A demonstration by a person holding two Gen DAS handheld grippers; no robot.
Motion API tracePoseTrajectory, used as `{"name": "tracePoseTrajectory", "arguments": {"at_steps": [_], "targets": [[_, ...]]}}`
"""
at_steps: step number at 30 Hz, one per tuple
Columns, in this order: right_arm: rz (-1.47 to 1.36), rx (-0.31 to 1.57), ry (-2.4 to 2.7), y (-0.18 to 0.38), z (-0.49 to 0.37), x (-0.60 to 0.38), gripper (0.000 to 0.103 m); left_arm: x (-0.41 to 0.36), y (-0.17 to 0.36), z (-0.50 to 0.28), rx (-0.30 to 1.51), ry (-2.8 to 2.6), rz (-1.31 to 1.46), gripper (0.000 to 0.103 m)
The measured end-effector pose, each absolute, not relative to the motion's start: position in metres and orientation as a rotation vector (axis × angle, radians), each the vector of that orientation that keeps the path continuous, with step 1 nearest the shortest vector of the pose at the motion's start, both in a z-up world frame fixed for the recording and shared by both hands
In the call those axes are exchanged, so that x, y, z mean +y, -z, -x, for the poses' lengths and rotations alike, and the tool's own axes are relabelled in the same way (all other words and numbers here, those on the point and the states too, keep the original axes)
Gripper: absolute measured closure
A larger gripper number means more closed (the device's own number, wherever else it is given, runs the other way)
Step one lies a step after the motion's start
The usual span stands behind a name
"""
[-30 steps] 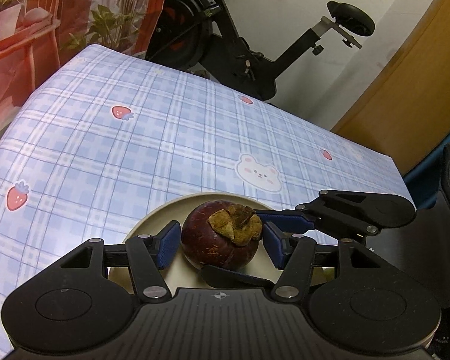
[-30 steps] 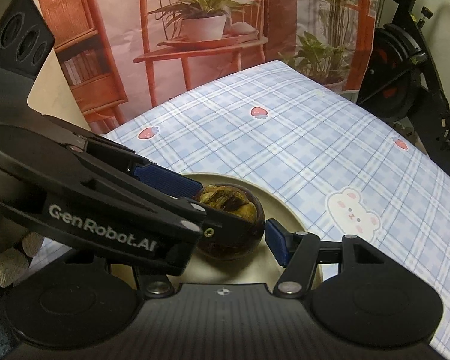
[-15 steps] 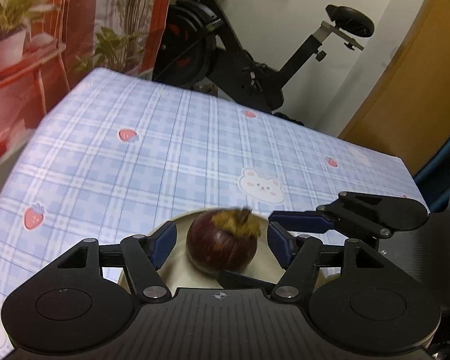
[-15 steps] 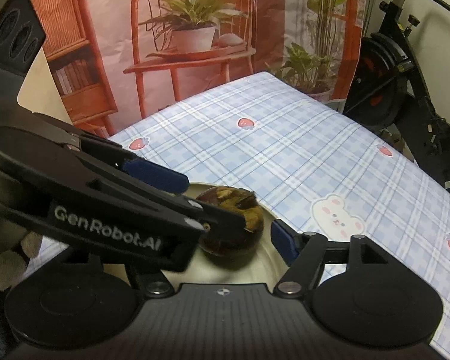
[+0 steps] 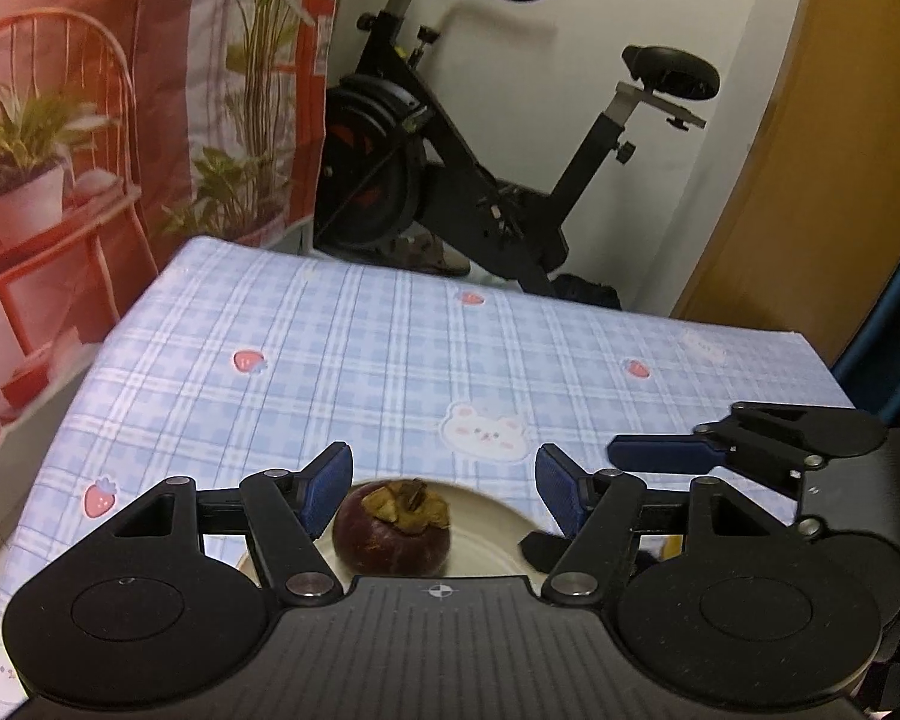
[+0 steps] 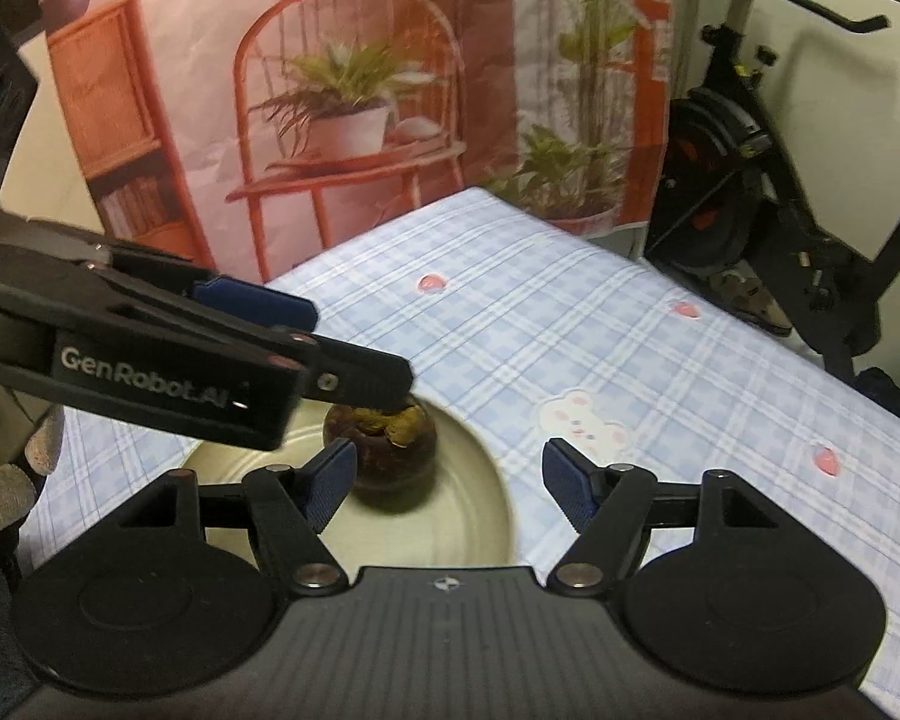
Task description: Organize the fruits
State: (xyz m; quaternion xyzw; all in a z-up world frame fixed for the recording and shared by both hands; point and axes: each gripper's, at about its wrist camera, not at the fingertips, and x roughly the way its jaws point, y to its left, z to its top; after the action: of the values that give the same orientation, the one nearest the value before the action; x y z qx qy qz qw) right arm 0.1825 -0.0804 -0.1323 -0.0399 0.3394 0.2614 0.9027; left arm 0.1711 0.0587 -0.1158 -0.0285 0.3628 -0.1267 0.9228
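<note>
A dark purple mangosteen (image 5: 390, 534) with a dry brown cap sits on a cream plate (image 5: 492, 540) near the table's front edge. My left gripper (image 5: 444, 477) hangs open above and behind the fruit, its blue pads clear of it on both sides. One of the right gripper's fingers (image 5: 660, 456) reaches in from the right. In the right wrist view the mangosteen (image 6: 384, 450) lies on the plate (image 6: 468, 516), left of centre. My right gripper (image 6: 450, 474) stands open with nothing held, and one of the left gripper's fingers (image 6: 252, 300) crosses above the fruit.
A blue checked tablecloth (image 5: 390, 372) with strawberry and bear prints covers the table. An exercise bike (image 5: 480, 180) stands behind the far edge, next to a printed backdrop (image 6: 342, 120) of a chair and plants. Gloved fingertips (image 6: 0, 492) show at the left.
Both grippers opened wider around the mangosteen, then rose and drew back from it. The fruit stays on the plate, now lower in both views.
</note>
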Motion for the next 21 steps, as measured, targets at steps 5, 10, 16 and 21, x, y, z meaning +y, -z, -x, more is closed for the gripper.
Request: {"name": "tracePoseTrajectory", "arguments": {"at_steps": [5, 10, 16, 21], "targets": [[0.033, 0.664, -0.499, 0.122, -0.169, -0.107, 0.032, 0.045, 0.109, -0.162, 0.722, 0.243, 0.057, 0.033], [-0.018, 0.639, -0.462, 0.117, -0.149, -0.133, 0.032, 0.031, 0.107, -0.151, 0.711, 0.241, 0.055, 0.033], [-0.065, 0.624, -0.416, 0.116, -0.129, -0.158, 0.032, 0.012, 0.106, -0.136, 0.699, 0.266, 0.048, 0.033], [-0.089, 0.600, -0.383, 0.115, -0.109, -0.183, 0.032, -0.002, 0.108, -0.128, 0.701, 0.291, 0.043, 0.033]]}}
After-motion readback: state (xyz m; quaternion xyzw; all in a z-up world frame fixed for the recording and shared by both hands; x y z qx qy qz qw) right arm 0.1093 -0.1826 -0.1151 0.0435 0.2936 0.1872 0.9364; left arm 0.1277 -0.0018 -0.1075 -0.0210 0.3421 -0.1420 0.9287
